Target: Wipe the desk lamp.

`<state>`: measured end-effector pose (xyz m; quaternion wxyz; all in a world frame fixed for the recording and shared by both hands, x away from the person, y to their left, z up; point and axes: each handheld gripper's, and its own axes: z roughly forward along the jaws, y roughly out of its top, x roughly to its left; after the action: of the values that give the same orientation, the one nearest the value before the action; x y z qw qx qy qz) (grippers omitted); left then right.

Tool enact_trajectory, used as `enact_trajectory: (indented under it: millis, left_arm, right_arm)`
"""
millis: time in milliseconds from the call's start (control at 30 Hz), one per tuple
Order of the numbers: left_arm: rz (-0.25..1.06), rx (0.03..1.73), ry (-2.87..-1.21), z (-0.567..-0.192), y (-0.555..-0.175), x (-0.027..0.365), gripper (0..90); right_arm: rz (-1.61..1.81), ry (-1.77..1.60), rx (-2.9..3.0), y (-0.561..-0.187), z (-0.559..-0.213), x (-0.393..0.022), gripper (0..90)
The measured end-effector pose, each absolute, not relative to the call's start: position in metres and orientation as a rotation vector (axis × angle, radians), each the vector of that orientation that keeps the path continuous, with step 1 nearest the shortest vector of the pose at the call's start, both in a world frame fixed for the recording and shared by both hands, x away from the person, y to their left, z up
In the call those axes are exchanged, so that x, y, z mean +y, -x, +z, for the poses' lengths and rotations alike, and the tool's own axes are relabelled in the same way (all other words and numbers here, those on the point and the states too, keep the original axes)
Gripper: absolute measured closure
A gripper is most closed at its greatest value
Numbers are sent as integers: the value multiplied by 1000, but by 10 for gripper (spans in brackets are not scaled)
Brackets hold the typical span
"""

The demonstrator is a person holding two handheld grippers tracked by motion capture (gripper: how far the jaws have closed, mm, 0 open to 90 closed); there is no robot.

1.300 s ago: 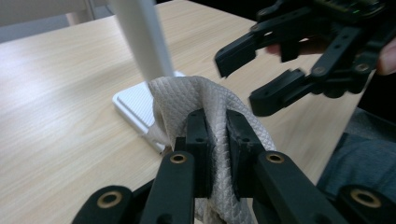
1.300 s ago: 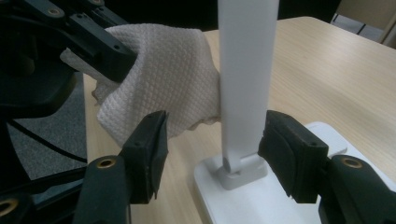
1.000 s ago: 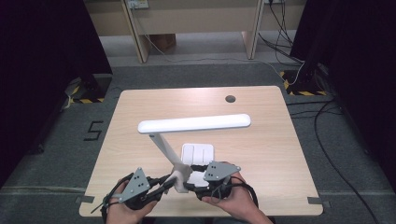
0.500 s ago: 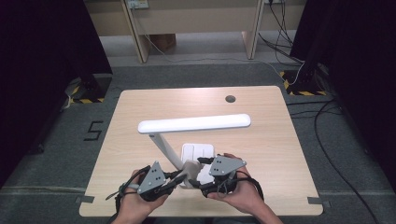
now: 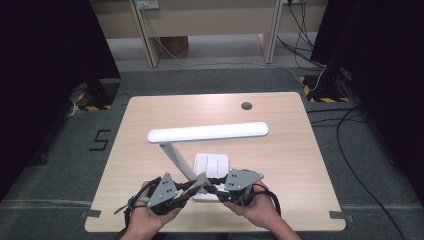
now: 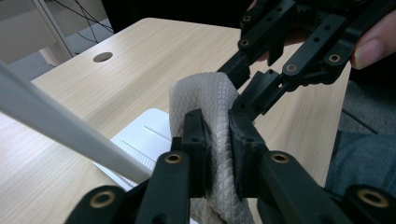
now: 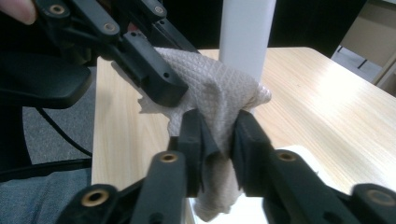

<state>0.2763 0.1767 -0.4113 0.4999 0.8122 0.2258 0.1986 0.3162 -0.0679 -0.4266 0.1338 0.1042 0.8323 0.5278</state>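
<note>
While both claws pinch it, the white cloth hangs over the near edge of the surface.

Left claw has just been easing its jaws apart, yet its pads still grip a fold of the cloth; right claw has just been closing and now clamps the cloth too. Both meet just in front of the desk lamp, whose white base sits on the surface right behind the cloth.
</note>
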Motion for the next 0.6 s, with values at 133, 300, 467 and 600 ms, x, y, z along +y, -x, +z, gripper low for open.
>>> enact_trajectory:
  millis: [133, 300, 467, 600]
  left_arm:
    - [508, 556, -1926, -415, -273, 180, 637]
    - [526, 605, -1880, -426, -258, 194, 603]
    - [475, 790, -1861, -448, -260, 214, 613]
    - [434, 852, -1899, -467, -278, 213, 582]
  right_arm:
    - [1506, -332, 2397, -317, -425, -70, 803]
    - [1499, -398, 2352, -322, -420, -81, 806]
    - [1523, -461, 2267, -327, -409, -89, 807]
    - [1530, -466, 2223, -331, -397, -87, 806]
